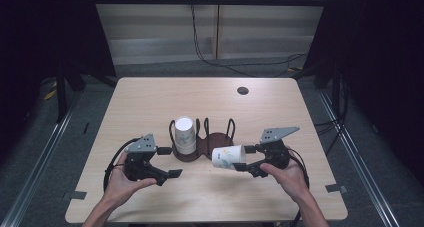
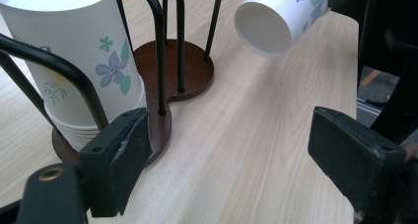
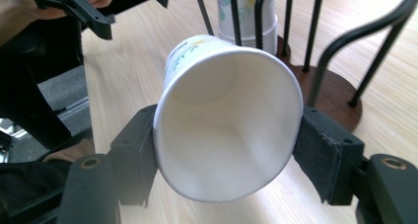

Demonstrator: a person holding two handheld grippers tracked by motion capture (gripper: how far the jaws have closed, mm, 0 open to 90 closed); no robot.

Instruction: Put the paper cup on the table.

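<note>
Your right gripper (image 1: 243,158) holds a white paper cup (image 1: 228,157) by its rim end — the two black pads squeeze the open mouth from both sides, and the mouth is pushed a little out of round. The cup lies on its side in the air, just above the wooden table (image 1: 150,99). Its bottom points toward the cup rack (image 1: 210,142), and it hangs just in front of the rack's right end. You can see small flowers printed on its side.

Your left gripper (image 1: 165,162) has nothing in it. Its jaws stand wide apart, near the left end of the rack.

A stack of paper cups (image 1: 184,135) stands upside down in the rack's left slot — inside the black wire loops, on the dark brown base.
</note>
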